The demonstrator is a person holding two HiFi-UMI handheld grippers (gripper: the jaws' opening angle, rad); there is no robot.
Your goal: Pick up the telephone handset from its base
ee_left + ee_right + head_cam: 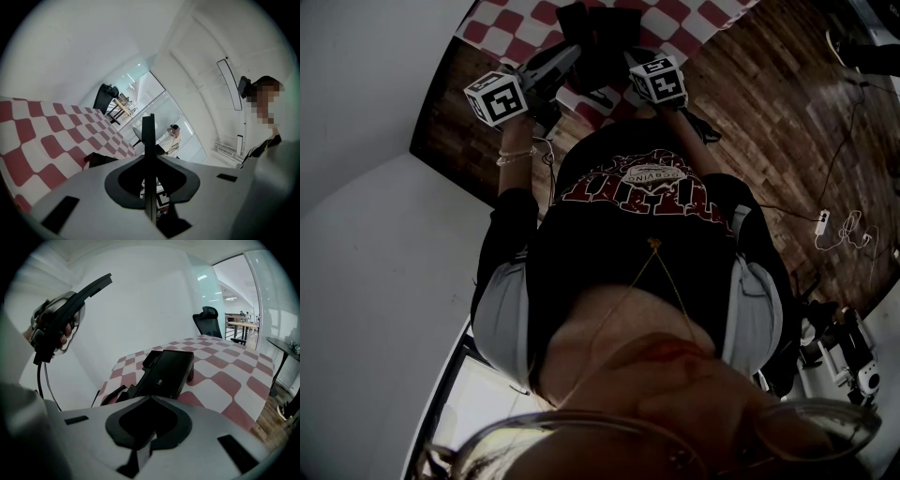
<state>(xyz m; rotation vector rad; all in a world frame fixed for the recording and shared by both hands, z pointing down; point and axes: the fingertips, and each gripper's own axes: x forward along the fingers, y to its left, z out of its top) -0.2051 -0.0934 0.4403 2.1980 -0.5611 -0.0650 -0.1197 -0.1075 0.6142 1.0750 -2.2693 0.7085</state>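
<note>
Plainly, both claws are empty & closed: left claw jaws pressed flat together, right claw likewise, tips barely showing. Telephone sits on checked table ahead of right claw, untouched. We can't separate handset from base; head view too dark.

An office: swivel chair, glass partition, distant desks.

left gripper: pointing up, jaws together | right gripper: lower, jaws together | both before chest
</note>
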